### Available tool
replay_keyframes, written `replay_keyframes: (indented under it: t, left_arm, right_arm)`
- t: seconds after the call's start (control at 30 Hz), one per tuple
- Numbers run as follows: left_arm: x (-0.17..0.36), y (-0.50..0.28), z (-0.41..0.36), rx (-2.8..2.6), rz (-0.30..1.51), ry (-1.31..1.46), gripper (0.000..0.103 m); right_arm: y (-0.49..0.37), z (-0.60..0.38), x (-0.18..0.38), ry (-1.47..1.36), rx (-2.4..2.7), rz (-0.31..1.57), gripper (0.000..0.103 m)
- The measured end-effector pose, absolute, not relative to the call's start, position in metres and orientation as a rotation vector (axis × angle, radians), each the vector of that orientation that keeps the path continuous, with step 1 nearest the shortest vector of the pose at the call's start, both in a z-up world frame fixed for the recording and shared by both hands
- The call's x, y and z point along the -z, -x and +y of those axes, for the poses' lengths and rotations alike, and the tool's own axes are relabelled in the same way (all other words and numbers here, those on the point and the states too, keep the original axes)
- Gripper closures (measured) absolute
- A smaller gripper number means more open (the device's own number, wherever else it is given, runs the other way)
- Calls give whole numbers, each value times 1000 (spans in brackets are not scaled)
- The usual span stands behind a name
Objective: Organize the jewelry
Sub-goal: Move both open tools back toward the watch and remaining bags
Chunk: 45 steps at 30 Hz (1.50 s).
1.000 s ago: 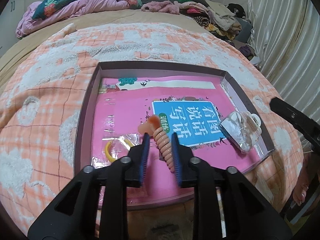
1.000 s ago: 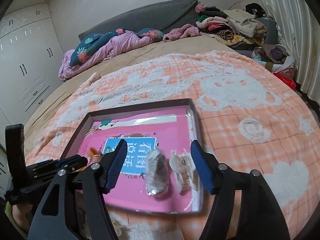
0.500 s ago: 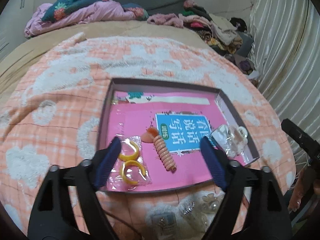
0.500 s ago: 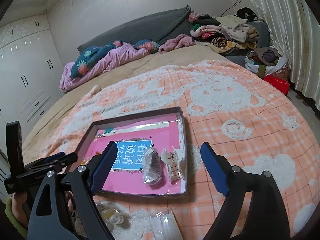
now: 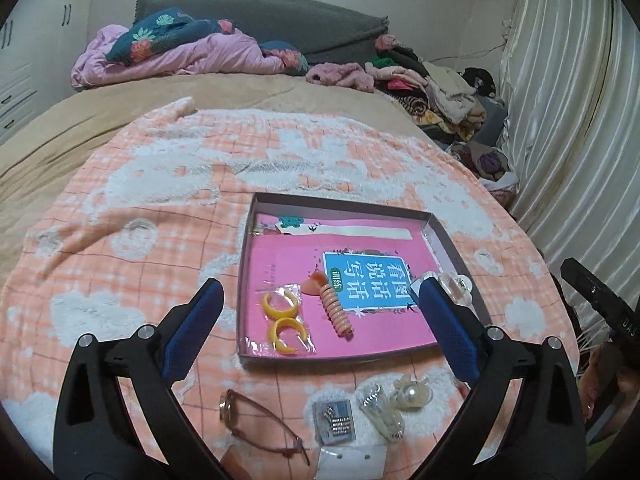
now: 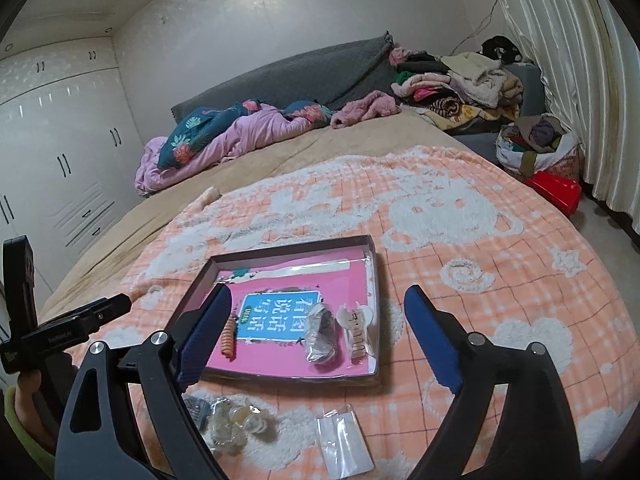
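Both my grippers, left [image 5: 318,306] and right [image 6: 318,324], have just been opening and hang wide, empty, above the tray [image 5: 344,204].

Risk: the loose packets lie close together on fluffy blanket [image 5: 160,168]; wide jaws could snag pile or take two.

In the tray: two yellow rings [image 5: 285,322], one coil [image 5: 337,313], one wrapped piece [image 6: 321,334], one claw clip [image 6: 357,330]. Before it: one pair of glasses [image 5: 262,424] and several small packets [image 5: 334,421].

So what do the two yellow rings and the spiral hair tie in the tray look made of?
Yellow rings: probably glossy plastic or resin, opaque, inside a clear shiny plastic bag. Spiral hair tie: smooth peach-coloured plastic coil, likely flexible. Tray: seemingly matte cardboard, thin folded walls.
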<state>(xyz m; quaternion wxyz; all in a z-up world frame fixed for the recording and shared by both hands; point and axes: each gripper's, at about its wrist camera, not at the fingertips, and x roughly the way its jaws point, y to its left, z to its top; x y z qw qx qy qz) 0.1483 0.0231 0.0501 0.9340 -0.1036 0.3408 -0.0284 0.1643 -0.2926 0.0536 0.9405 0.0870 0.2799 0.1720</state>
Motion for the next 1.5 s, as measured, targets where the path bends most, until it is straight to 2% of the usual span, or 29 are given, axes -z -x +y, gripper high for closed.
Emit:
replay_keyframes:
  t: [0.5,1.5]
  left_arm:
    - [-62,-116,28,41,674,211,12]
    - [-24,-73,39,-17,776,174,12]
  right_arm:
    - [-133,-284,-61,-124,-413,567,15]
    - [-98,-257,-28,-18,-501,665,15]
